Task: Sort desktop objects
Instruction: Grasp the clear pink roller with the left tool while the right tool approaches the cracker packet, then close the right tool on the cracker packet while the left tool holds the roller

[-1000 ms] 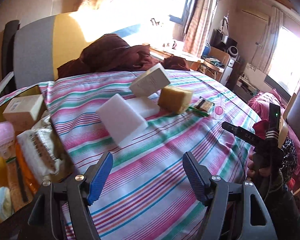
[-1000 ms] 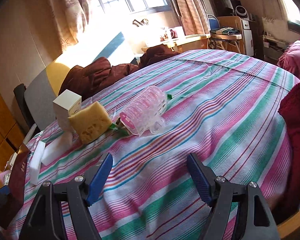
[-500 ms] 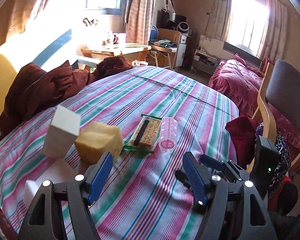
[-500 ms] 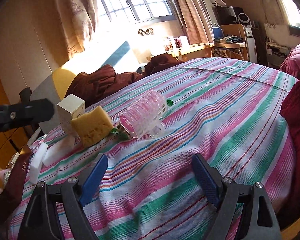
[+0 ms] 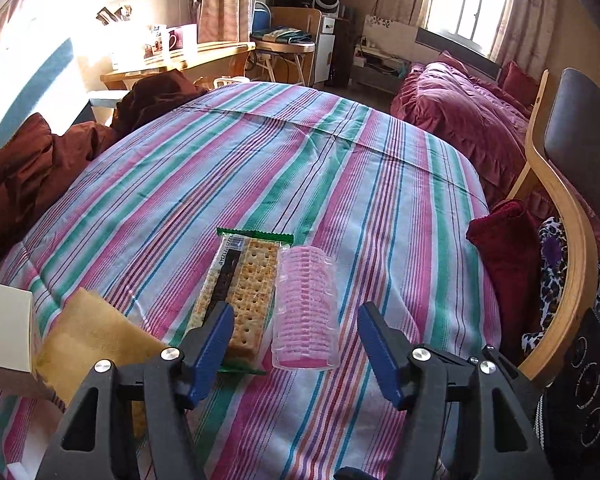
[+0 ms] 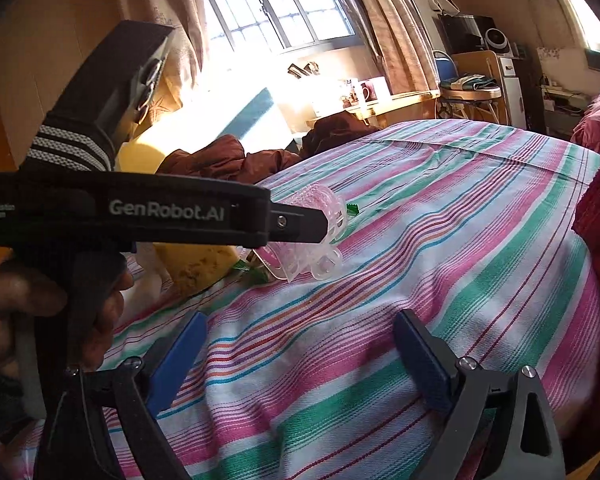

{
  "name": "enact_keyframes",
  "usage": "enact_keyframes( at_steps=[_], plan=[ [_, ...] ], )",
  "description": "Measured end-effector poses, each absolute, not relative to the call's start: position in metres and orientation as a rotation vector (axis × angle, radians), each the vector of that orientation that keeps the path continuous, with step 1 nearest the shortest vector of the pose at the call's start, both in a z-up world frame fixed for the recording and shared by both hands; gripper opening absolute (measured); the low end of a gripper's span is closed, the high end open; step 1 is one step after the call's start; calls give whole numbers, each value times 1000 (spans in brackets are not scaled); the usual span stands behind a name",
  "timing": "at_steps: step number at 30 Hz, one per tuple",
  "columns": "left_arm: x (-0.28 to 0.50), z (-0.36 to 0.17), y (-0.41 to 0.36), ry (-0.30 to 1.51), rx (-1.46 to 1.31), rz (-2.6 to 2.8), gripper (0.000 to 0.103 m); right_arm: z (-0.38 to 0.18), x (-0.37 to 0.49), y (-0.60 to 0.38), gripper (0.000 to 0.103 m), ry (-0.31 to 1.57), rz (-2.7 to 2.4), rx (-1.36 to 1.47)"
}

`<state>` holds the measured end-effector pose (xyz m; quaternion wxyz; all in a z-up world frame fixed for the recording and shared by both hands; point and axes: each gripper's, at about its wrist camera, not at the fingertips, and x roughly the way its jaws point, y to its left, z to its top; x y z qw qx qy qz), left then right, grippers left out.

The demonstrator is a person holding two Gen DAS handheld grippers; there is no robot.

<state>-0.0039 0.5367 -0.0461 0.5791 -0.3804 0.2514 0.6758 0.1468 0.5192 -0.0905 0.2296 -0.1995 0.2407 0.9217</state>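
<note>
Swinging rightward over the last second, the left gripper [image 5: 296, 344] has left the white blocks and the crate at the table's edge behind and now faces the middle of the striped tablecloth [image 5: 260, 168].

From the left wrist, its blue-padded jaws stand spread with nothing between them, and the pink ribbed cup [image 5: 305, 308] lies on its side directly ahead in the gap, its open end toward the camera. That alignment suggests the cup is the chosen target: the opening is wider than the cup, so a straight advance should straddle it. Touching the cup's left side lies the cracker packet [image 5: 242, 292], its near end partly hidden by the left jaw. Further left sit the yellow sponge [image 5: 92, 340] and, at the frame's edge, a corner of the white box [image 5: 4, 320]. Because packet and cup lie side by side, the left jaw may catch the wrapper as it closes.

From the right wrist, the right gripper [image 6: 300, 360] is also released and empty, held low over bare cloth and well apart from the objects, probably waiting its turn. Across this view stretches the body of the left gripper [image 6: 172, 212], gripped by a hand [image 6: 40, 312], its tip reaching the pink ribbed cup [image 6: 320, 232]. Below it the yellow sponge [image 6: 196, 264] shows in part.
</note>
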Motion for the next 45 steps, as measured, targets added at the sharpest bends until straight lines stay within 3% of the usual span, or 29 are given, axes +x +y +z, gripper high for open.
enact_keyframes(
  at_steps=[3,12,23,29,45],
  plan=[
    [-7,-53,539,575,-916,1553,33,-91,146,519,95,660,2535,-550],
    [-10,-32,479,419,-867,1635,32,-91,143,519,95,636,2520,-578],
    [15,-32,338,316,-780,1848,32,-86,136,516,95,584,2484,-675],
    [12,-53,280,223,-826,1931,32,-73,126,534,95,691,2415,-704],
    [-4,-87,259,54,-899,1891,32,-68,36,583,95,719,2167,-909]
  ],
)
